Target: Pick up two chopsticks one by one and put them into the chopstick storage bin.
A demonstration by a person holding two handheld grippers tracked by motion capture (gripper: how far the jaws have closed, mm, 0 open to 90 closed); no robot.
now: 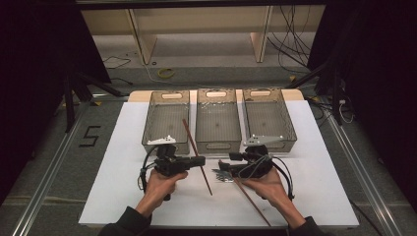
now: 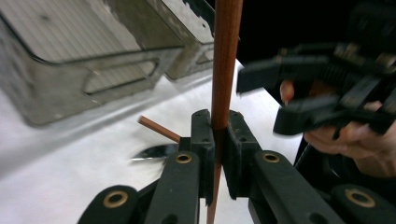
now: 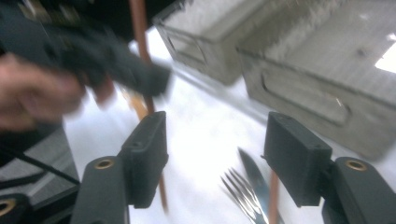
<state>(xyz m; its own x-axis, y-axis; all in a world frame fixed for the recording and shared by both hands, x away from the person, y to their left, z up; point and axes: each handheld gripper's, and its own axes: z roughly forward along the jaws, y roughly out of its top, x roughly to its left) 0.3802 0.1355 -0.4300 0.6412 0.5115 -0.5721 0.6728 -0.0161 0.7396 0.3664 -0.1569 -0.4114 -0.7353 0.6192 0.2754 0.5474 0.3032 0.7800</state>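
Two bare forearms in dark sleeves come in at the near edge, each hand wrapped round a black plastic tool with trailing cable. On the left, the left claw (image 1: 200,160) is clamped tight on a slender, round reddish-brown wooden chopstick (image 1: 196,156), which runs at a slant from the front of the left bin down toward the near side; in the left gripper view the smooth stick (image 2: 225,65) rises straight up out of the closed black jaws. Beside it, the right claw (image 1: 234,157) stands with its blocky matte jaws apart and nothing between them. Under and just before it lies a small heap of shiny metal cutlery (image 1: 223,174), a fork's tines and a knife blade showing in the right gripper view (image 3: 245,193), with a second brown wooden chopstick (image 1: 253,201) lying flat on the white sheet of the counter (image 1: 319,196), angled toward the near right. Farther back, three translucent grey rectangular plastic bins (image 1: 218,120) with cut-out handles sit side by side, their ribbed floors bare.
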